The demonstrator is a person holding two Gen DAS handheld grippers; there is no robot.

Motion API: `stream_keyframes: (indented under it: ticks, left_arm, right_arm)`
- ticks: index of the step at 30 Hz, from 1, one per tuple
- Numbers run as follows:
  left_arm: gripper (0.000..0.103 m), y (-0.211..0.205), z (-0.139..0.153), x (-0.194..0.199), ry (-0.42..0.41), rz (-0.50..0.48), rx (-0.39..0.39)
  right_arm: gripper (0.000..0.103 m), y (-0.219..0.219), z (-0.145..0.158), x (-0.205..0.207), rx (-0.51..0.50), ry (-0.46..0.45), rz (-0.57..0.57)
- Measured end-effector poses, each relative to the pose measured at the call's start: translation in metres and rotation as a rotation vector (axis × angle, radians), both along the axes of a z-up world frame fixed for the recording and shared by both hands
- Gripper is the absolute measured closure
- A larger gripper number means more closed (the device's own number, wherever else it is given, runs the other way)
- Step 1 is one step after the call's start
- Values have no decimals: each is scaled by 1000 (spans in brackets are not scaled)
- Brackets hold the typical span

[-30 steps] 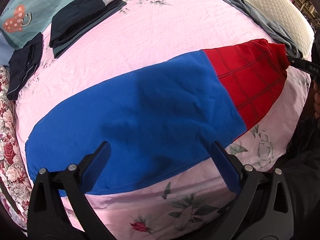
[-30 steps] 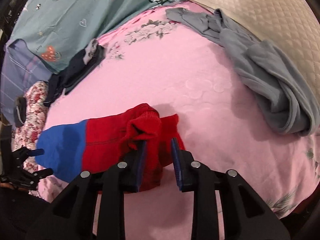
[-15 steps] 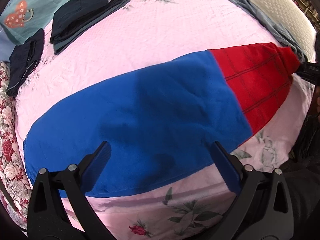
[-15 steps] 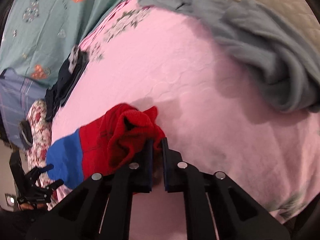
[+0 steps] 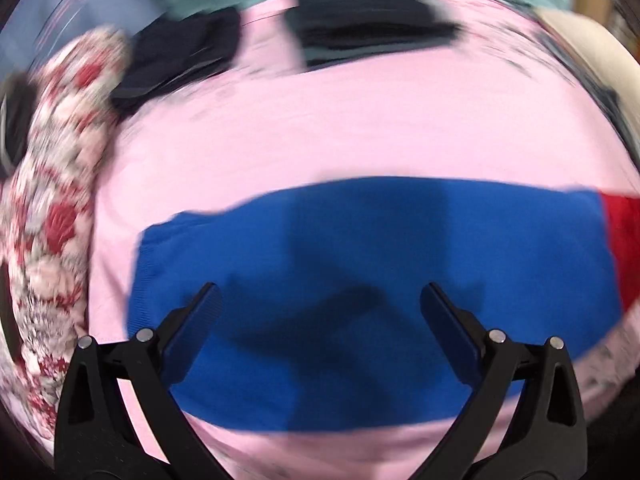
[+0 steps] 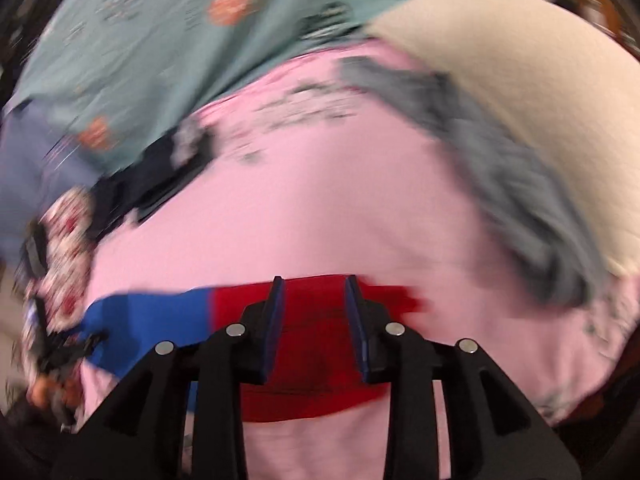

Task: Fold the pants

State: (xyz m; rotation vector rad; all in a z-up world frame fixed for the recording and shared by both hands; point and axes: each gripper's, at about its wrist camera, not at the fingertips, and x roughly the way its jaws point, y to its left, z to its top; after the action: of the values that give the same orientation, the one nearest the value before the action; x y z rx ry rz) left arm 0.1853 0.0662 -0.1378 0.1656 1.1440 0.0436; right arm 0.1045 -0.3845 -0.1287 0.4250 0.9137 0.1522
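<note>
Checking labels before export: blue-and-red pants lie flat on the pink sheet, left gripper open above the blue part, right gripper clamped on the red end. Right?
Not quite. The right gripper isn't clamped: in the right wrist view its jaws stand apart and are opening, over the red end of the pants without pinching it. The rest holds: the pants lie flat on the pink sheet, and the left gripper is open above the blue part.

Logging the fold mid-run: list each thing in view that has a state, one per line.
blue and red pants: spread flat on the pink sheet, held by neither gripper.
left gripper: wide open above the blue part, empty.
right gripper: jaws opening over the red part, nothing pinched between them.
dark clothes: folded, stacked at the far edge.
grey garment: crumpled, unfolded beside the cream pillow.
</note>
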Motion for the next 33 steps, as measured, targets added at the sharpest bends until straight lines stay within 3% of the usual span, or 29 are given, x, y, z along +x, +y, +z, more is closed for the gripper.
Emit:
stream_keyframes:
  ticks: [3,5,6,8,9,11,13,17,20,21,23,24,26,30,33]
  left_arm:
    - [2,50,-22,12,27,51,-22]
    - [2,68,-37,19,35,21,-33]
    - [2,67,-36,22,42,7,-37]
    - [2,66,-19,26,39,-21,-62]
    - [2,68,-2,20,-11,-45,-100]
    - [2,79,21,10,-88,-58,-142]
    - [2,96,23,9,-94,-32,-188]
    - [2,119,-19,19,4,29,-182]
    - [2,128,-44,16,46,61,-238]
    - [2,135,-50,15,58,78,-283]
    - [2,142,-49,12,58,81,-316]
    - [2,143,-39,10,45,82,-316]
    - [2,140,-19,2,-16,69,-315]
    - [2,108,12,-7,-85,-84,-320]
    - [2,76,10,-6,-68,-214,-354]
  right_arm:
    - [66,61,-17,16,-16,40,199]
    - [65,87,-48,28,-109,128,223]
    - [66,95,-76,35,-193,241,211]
    - [66,104,-77,34,-254,233,204]
    - [66,110,-69,34,-279,251,207]
    - [66,124,-47,31,-243,195,237]
    - [66,156,-23,30,-204,116,332]
    - [66,247,-3,41,-101,13,556]
    - [65,312,-27,49,-14,67,703]
    - [65,335,-50,49,-16,167,775]
    - [65,356,-84,38,-107,325,861]
    - [65,358,-81,28,-143,283,887]
    - [65,350,-60,32,-99,257,879]
    - [62,332,-19,84,-25,117,687]
    - [61,334,-25,120,-82,117,652]
